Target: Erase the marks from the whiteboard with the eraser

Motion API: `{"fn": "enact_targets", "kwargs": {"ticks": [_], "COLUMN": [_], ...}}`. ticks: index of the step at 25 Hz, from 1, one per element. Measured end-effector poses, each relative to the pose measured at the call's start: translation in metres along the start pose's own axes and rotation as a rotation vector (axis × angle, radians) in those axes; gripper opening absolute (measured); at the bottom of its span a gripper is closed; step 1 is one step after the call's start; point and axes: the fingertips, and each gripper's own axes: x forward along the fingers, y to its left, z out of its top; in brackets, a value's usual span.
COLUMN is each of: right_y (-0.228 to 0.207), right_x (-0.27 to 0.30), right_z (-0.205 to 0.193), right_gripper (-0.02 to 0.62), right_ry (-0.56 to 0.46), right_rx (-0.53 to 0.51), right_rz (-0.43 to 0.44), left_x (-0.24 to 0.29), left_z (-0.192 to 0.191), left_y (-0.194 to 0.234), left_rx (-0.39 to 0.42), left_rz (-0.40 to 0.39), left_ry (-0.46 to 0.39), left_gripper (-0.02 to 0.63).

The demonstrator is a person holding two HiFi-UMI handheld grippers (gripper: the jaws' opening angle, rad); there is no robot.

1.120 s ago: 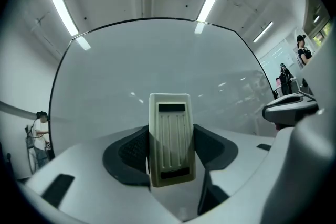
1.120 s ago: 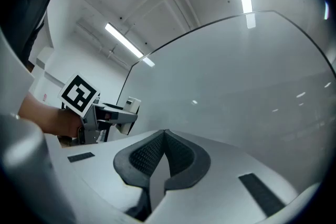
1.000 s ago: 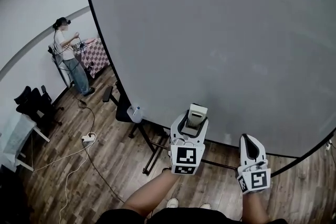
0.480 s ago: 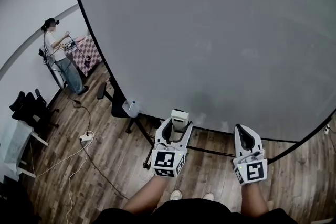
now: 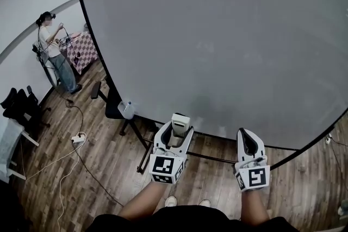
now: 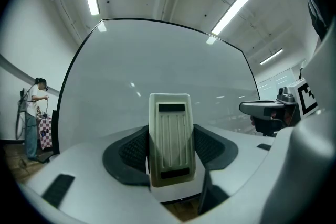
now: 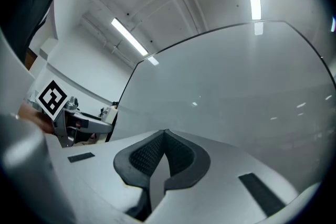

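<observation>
A large whiteboard (image 5: pixel 217 35) on a black frame fills most of the head view; I can make out no clear marks on it. My left gripper (image 5: pixel 177 129) is shut on a cream eraser (image 5: pixel 180 122), held a little in front of the board's lower edge. In the left gripper view the ribbed eraser (image 6: pixel 169 139) stands upright between the black pads, with the whiteboard (image 6: pixel 157 76) behind it. My right gripper (image 5: pixel 246 141) hangs to the right, shut with nothing in it; its pads (image 7: pixel 178 157) meet in the right gripper view.
The board's black stand (image 5: pixel 136 138) has legs on the wooden floor, with a small bottle (image 5: pixel 126 110) on it. A person (image 5: pixel 54 51) stands at the far left by a checkered table (image 5: pixel 81 49). A power strip (image 5: pixel 78 138) and cables lie on the floor; black chairs (image 5: pixel 16 106) sit further left.
Both grippers have dropped lower and drawn back from the board, the left still holding the eraser. The view has shifted, so the board and the person sit differently in frame.
</observation>
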Motion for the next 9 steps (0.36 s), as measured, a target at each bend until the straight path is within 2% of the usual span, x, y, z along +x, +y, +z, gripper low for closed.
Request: {"fn": "enact_targets", "kwargs": {"ticks": [4,9], "right_y": [-0.005,-0.0045], "right_x": [0.0,0.0058], "right_z": [0.0032,-0.0018], "right_gripper": [0.017,0.017], "right_ry": [-0.027,-0.019], "right_rx": [0.004,0.006], "right_rz": [-0.026,-0.017], "left_x": [0.0005,-0.0011], "left_z": [-0.0015,-0.0024], "left_y": [-0.0029,-0.0043], "left_rx": [0.007,-0.003], "left_rz": [-0.006,-0.004], "left_ry": [0.003,-0.003], "left_gripper": [0.27,0.272]}}
